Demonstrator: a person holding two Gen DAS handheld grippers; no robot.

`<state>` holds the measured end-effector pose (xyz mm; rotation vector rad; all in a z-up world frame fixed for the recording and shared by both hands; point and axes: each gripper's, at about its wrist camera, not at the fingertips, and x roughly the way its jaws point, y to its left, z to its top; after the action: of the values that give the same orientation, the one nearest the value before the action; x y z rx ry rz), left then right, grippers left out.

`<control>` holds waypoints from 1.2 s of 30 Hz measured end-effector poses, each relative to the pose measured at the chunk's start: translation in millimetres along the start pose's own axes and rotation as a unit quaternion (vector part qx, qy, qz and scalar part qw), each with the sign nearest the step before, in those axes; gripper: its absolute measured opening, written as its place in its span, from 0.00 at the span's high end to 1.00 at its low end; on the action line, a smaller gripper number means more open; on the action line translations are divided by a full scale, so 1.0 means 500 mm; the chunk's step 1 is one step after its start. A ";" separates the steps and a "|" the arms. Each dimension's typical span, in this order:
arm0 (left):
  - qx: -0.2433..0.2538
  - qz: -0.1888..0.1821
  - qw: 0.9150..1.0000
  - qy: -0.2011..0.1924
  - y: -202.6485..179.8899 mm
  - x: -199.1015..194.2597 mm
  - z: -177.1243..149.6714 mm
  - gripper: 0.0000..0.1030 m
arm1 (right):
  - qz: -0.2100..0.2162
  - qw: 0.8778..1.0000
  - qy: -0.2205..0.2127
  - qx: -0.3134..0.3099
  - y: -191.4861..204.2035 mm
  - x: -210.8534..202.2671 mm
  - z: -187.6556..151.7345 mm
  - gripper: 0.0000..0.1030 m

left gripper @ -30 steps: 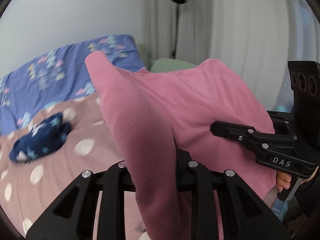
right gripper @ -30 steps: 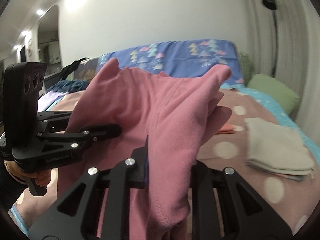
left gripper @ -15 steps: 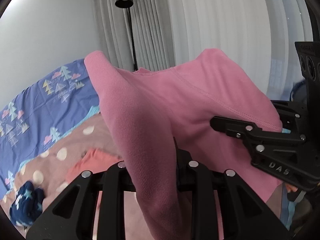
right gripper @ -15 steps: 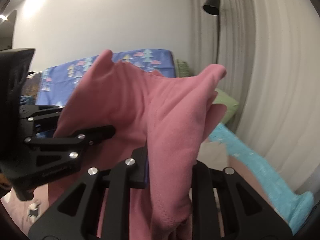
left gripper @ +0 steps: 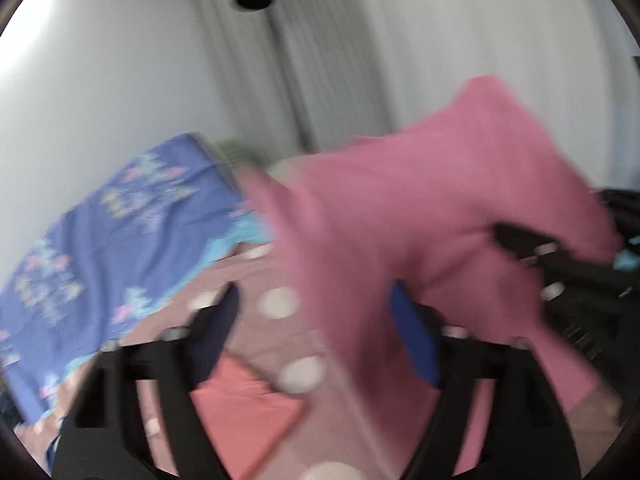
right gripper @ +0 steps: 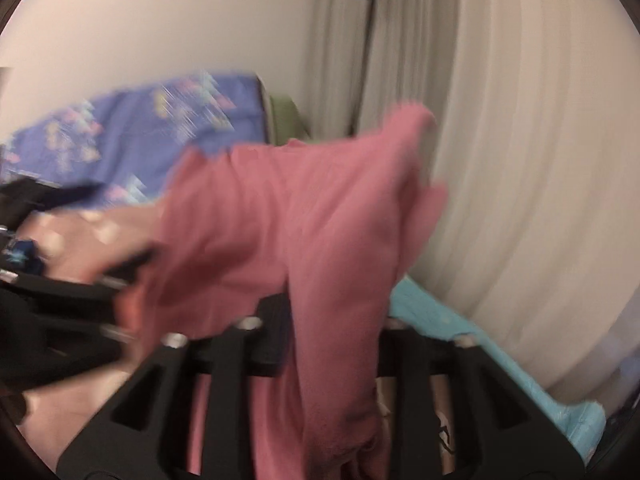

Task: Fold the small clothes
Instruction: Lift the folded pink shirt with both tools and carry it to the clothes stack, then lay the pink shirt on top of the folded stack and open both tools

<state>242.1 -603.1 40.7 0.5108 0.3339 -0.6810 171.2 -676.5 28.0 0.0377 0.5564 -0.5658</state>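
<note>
Both tongs have just been opening: the left tongs (left gripper: 316,312) and right tongs (right gripper: 332,320) are gaping, releasing the pink garment (left gripper: 420,216). It is still draping between the jaws, dropping toward the bed (left gripper: 280,360), likely for laying out flat.

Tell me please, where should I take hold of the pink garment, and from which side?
Probably best: grip the pink garment at its raised top corner, coming from the curtain side. That corner stands free in the air, while the lower cloth hangs bunched.
</note>
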 end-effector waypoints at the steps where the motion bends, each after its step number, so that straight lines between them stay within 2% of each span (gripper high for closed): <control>1: -0.005 -0.005 1.000 0.023 0.005 0.030 -0.022 0.20 | -0.021 0.999 0.032 0.001 -0.006 0.040 -0.021 0.17; 2: -0.012 -0.015 0.999 0.044 0.009 0.053 -0.042 0.20 | -0.032 0.997 0.063 -0.001 -0.010 0.079 -0.047 0.18; 3: -0.026 -0.026 0.996 0.081 0.011 0.084 -0.078 0.20 | -0.035 0.994 0.106 -0.007 -0.014 0.128 -0.091 0.18; 4: -0.030 -0.045 0.993 0.109 0.008 0.108 -0.109 0.20 | -0.030 0.992 0.126 -0.005 -0.019 0.161 -0.128 0.19; 6: -0.021 -0.071 0.987 0.146 -0.008 0.142 -0.166 0.20 | 0.013 0.993 0.102 0.066 -0.050 0.176 -0.182 0.18; 8: -0.023 -0.071 0.990 0.119 -0.017 0.142 -0.218 0.20 | 0.064 0.983 0.111 0.130 -0.091 0.194 -0.201 0.18; 10: -0.046 -0.079 0.990 0.109 -0.004 0.145 -0.233 0.20 | 0.079 0.979 0.117 0.147 -0.099 0.199 -0.209 0.19; 15: -0.063 -0.086 0.988 0.114 0.000 0.160 -0.237 0.20 | 0.035 0.988 0.108 0.106 -0.057 0.194 -0.216 0.18; 20: -0.057 -0.055 0.991 0.110 -0.019 0.142 -0.239 0.20 | 0.035 0.986 0.110 0.116 -0.065 0.188 -0.214 0.16; 23: -0.064 -0.046 0.991 0.109 -0.019 0.117 -0.246 0.20 | 0.014 0.987 0.115 0.113 -0.066 0.193 -0.209 0.11; 28: -0.092 -0.079 0.983 0.137 0.002 0.051 -0.300 0.20 | -0.055 0.990 0.104 0.080 -0.041 0.183 -0.203 0.06; 32: -0.126 -0.114 0.975 0.143 0.033 -0.029 -0.375 0.19 | -0.119 0.989 0.064 0.055 -0.017 0.125 -0.195 0.04; 34: -0.128 -0.114 0.975 0.140 0.046 -0.067 -0.404 0.18 | -0.131 0.988 0.053 0.060 -0.016 0.083 -0.200 0.04; 36: -0.139 -0.115 0.974 0.136 0.067 -0.107 -0.428 0.18 | -0.125 0.988 0.037 0.082 -0.025 0.026 -0.215 0.04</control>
<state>198.2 -436.3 -100.7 0.2994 0.7449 -0.7747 121.4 -673.8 -68.8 0.1476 0.5904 -0.8573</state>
